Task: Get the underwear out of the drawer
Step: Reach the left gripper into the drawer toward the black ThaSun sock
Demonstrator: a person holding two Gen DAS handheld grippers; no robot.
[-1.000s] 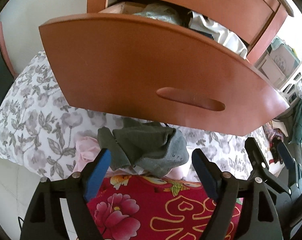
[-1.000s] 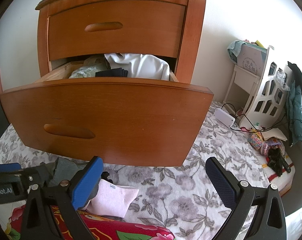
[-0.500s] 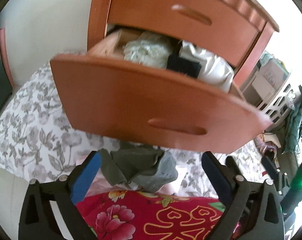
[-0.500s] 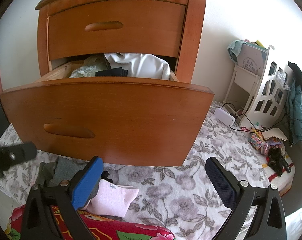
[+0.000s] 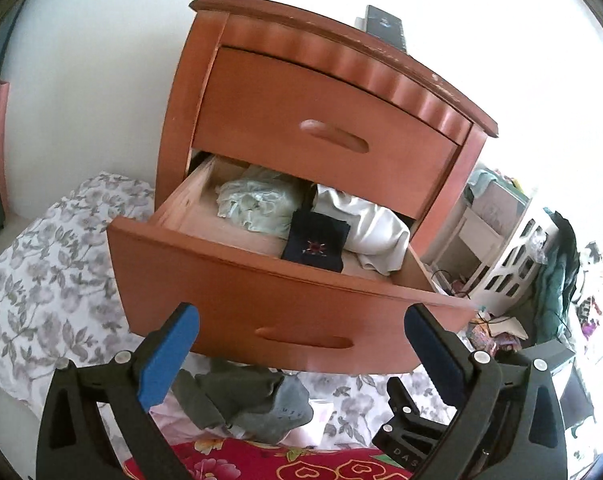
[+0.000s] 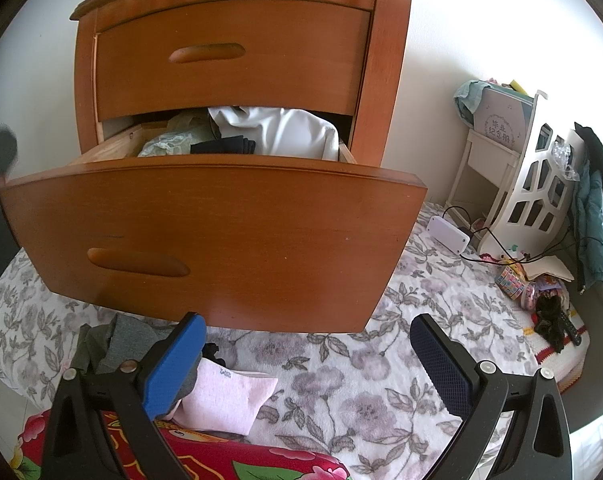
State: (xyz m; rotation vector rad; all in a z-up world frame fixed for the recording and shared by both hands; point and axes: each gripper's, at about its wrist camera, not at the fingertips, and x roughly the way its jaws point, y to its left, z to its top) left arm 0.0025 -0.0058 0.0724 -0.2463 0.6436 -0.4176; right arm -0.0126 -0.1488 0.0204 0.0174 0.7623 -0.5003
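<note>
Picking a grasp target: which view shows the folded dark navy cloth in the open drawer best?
Left wrist view: the folded dark navy cloth shows its whole top face with a small emblem. The right wrist view shows only its folded edge above the wooden drawer front.

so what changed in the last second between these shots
The left gripper rose and tilted up from the grey garment on the floral sheet, empty and open, and now looks into the open drawer. The right gripper, the drawer's contents and the pink garment stayed put.
</note>
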